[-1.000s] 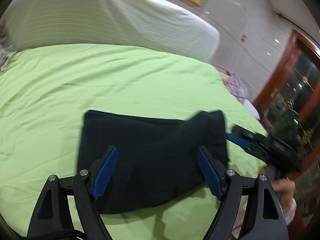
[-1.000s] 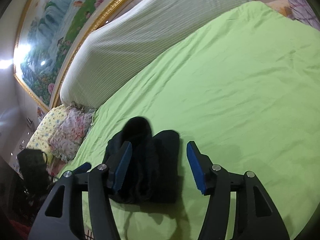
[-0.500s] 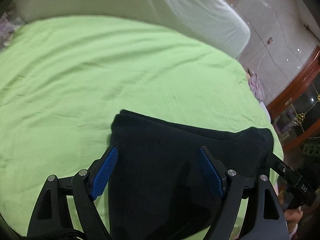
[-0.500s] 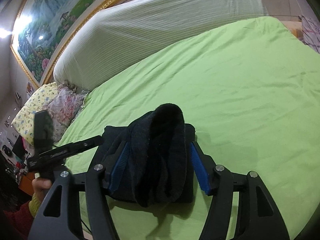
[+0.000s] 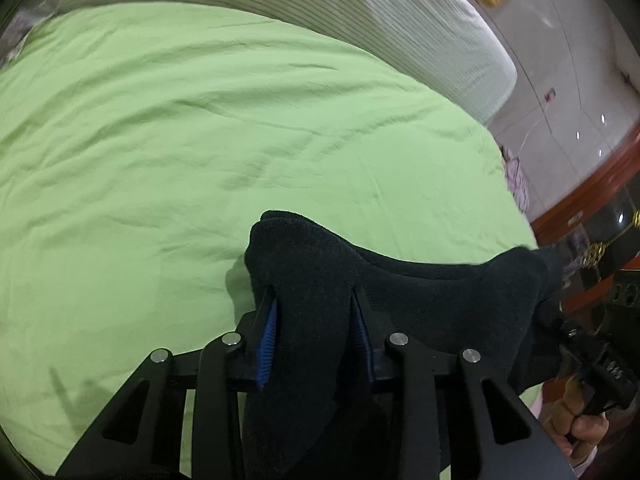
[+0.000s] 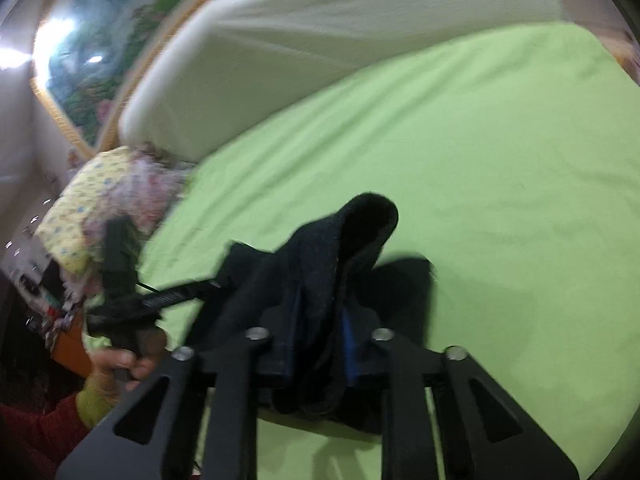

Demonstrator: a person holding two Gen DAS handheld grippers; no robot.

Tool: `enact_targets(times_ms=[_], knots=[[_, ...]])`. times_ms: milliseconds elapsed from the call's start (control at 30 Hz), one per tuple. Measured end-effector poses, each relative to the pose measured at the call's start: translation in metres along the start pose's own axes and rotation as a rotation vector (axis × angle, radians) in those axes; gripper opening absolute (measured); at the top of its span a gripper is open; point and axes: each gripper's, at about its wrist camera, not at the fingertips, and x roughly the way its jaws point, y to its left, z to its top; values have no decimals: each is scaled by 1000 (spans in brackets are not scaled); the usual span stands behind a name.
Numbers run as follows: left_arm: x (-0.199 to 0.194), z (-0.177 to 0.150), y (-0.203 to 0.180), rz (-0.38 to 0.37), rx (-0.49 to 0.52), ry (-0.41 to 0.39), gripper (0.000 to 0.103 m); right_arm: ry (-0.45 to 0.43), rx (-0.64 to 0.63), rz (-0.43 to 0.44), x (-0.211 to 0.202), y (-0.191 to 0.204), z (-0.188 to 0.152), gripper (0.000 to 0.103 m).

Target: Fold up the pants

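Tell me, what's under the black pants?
Under the folded black fleece pants you can see the light green bed sheet. Both the left gripper and right gripper pinch them. The sheet directly beneath is covered.

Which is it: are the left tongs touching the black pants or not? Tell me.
Touching. In the left wrist view the left tongs are closed on a bunched fold of the black pants, with fabric pressed between both blue pads.

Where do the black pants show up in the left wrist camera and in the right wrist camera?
Left wrist: the black pants fill the lower centre and right, pinched in the left gripper.
Right wrist: the pants bunch at lower centre, pinched in the right gripper.
Shared landmark: the green bedsheet.
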Motion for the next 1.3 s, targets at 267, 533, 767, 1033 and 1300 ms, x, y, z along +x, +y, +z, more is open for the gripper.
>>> enact_targets(times_ms=[267, 533, 767, 1033, 1300], knots=[[0, -4, 24, -90, -110, -26, 33, 72, 59, -102, 7, -46, -22, 17], [-21, -5, 6, 34, -31, -58, 47, 7, 83, -222, -26, -54, -32, 55], [-56, -21, -20, 96, 40, -137, 63, -96, -2, -213, -30, -11, -23, 55], [-27, -41, -7, 194, 70, -50, 68, 3, 70, -297, -2, -48, -51, 58], [-22, -47, 6, 150, -5, -7, 70, 14, 169, -162, -2, -57, -51, 58]])
